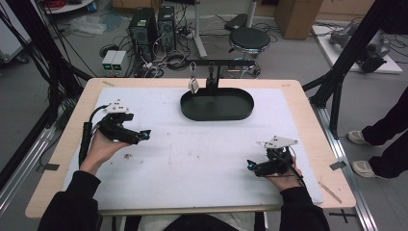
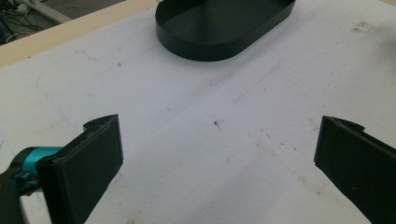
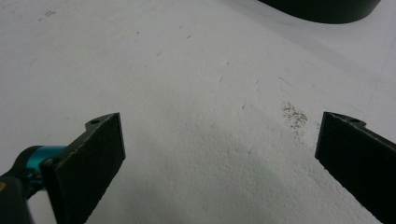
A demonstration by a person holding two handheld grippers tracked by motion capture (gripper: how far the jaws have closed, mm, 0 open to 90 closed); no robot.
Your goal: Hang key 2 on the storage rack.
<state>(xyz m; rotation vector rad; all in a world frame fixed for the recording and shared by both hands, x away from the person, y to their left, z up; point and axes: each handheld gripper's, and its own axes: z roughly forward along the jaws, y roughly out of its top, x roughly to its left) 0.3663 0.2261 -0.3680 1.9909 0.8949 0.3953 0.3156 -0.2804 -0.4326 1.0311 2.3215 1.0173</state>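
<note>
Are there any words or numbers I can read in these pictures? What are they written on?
No, there are none to read.
The black tray is plain, with no label.
The white mat carries only smudges and specks, no writing.
The left gripper and right gripper show no readable marks.
The small boxes on the floor may have labels, but they are too small and blurred to read.

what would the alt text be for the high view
A person's two hands each hold a black gripper over a white mat on a wooden table, the left gripper and right gripper far apart with nothing between them. An empty black oval tray sits at the far middle, below a small stand.
</note>
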